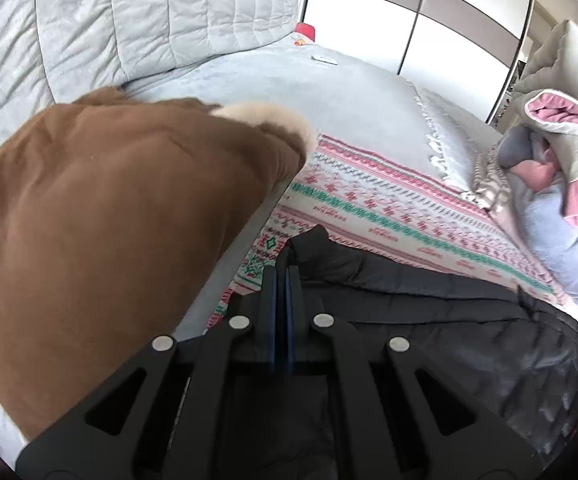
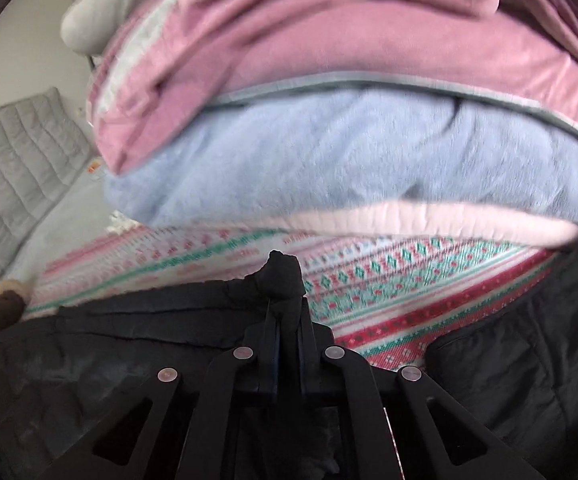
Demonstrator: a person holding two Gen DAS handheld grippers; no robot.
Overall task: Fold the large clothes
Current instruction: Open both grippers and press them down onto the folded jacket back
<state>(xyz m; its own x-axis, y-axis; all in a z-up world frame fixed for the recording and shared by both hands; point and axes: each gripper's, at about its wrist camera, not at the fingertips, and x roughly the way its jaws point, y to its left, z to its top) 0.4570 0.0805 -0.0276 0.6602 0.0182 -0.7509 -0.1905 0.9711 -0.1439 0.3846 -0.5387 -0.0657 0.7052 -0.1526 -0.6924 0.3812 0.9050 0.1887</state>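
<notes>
**Operator:** Left wrist view: my left gripper (image 1: 285, 276) is clamped on the black jacket's (image 1: 449, 340) edge, quilted and slightly shiny, lying on the patterned blanket (image 1: 389, 216).

**Colleague:** And the right?

**Operator:** My right gripper (image 2: 287, 300) pinches a bunched corner of it too.

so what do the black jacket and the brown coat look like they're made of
Black jacket: looks like thin synthetic shell, probably nylon or polyester, with a slight sheen, fine crinkles and quilted seams. Brown coat: matte, soft-looking woven or brushed fabric, possibly cotton or faux suede; its trim is cream and fluffy, likely faux fur.
</notes>
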